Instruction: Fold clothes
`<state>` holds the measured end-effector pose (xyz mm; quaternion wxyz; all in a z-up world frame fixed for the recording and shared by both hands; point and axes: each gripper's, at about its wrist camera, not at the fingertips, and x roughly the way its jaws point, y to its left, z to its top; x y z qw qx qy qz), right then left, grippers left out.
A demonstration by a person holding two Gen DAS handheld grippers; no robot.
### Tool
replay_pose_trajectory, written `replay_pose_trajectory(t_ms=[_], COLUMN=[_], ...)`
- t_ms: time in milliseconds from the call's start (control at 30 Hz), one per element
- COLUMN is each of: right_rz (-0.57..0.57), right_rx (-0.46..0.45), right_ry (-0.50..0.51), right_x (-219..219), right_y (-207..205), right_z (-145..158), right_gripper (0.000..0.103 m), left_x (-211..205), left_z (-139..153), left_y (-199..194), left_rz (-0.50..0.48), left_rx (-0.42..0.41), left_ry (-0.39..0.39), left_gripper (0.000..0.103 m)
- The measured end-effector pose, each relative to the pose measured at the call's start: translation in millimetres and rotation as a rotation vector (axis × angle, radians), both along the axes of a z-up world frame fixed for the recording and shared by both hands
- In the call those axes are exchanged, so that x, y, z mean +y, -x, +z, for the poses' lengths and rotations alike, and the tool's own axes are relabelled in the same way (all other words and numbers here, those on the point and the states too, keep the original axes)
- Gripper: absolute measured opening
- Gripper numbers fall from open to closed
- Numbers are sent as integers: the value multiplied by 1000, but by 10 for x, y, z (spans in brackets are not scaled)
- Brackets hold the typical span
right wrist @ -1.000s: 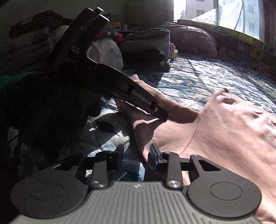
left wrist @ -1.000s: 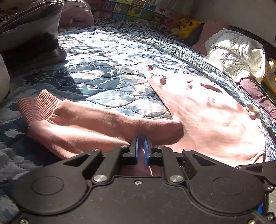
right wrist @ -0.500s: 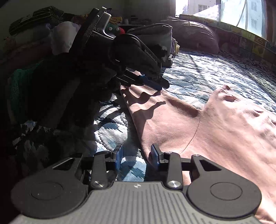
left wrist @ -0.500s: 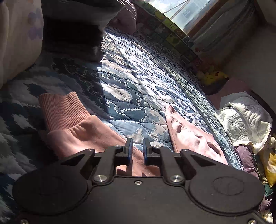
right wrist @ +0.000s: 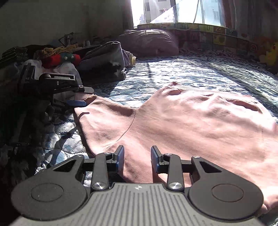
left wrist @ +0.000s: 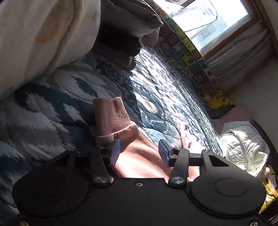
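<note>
While sunlight falls across the bed in the left wrist view, the left gripper [left wrist: 139, 153] sits low in the frame with its jaws spread wide, and between its blue-padded fingertips [left wrist: 113, 151] runs the sleeve of a pink cotton sweatshirt [left wrist: 139, 156]. That sleeve's ribbed cuff [left wrist: 111, 116] lies just above the left finger, near the middle of the frame, flat on the blue and white quilted bedspread [left wrist: 60, 107]. Nothing is pinched; whether the pads touch the fabric I cannot tell. A cream blanket [left wrist: 43, 31] fills the upper left, a dark grey cushion [left wrist: 125, 29] sits beside it at top centre, and a sunlit window [left wrist: 213, 22] occupies the upper right. A yellow plush toy [left wrist: 219, 102] lies at the right edge of the bed, with a white quilted cover [left wrist: 243, 149] below it.

From the right wrist view, the right gripper [right wrist: 137, 158] is at bottom centre with its jaws also parted, gripping nothing, poised over the near edge of the pink sweatshirt [right wrist: 191, 125]. The garment is spread flat across the centre and right of the frame on the bedspread [right wrist: 173, 73], its sleeve reaching toward the left. At middle left the left gripper [right wrist: 81, 97] shows from the side, its fingers apart above and below the cuff [right wrist: 80, 96]. A purple pillow [right wrist: 149, 41] lies at top centre beneath the window [right wrist: 173, 10], and a heap of mixed clothes [right wrist: 57, 57] sits in the upper left.
</note>
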<state>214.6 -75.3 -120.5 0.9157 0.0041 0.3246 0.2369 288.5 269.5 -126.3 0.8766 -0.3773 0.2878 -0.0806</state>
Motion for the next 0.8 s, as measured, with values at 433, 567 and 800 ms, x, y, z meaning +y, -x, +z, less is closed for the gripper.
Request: replay_pose_trajectory(t_ms=[433,567,800], right_rz=[-106,-244,-198], right_rx=[-133,-136,-8], right_ry=[-2,-11,127], right_x=[-797,-1183,-1208], right_y=[836,752,284], right_z=[236,248,-164], right_gripper=[32,28,25], left_x=[-1655,-2299,-3042], left_z=[508,437,95], left_y=[579,636,793], left_rz=[-327,-450,-566], left_rx=[-68,-11,117], left_ry=[-234,-394,-696], left_gripper=[44,41,40])
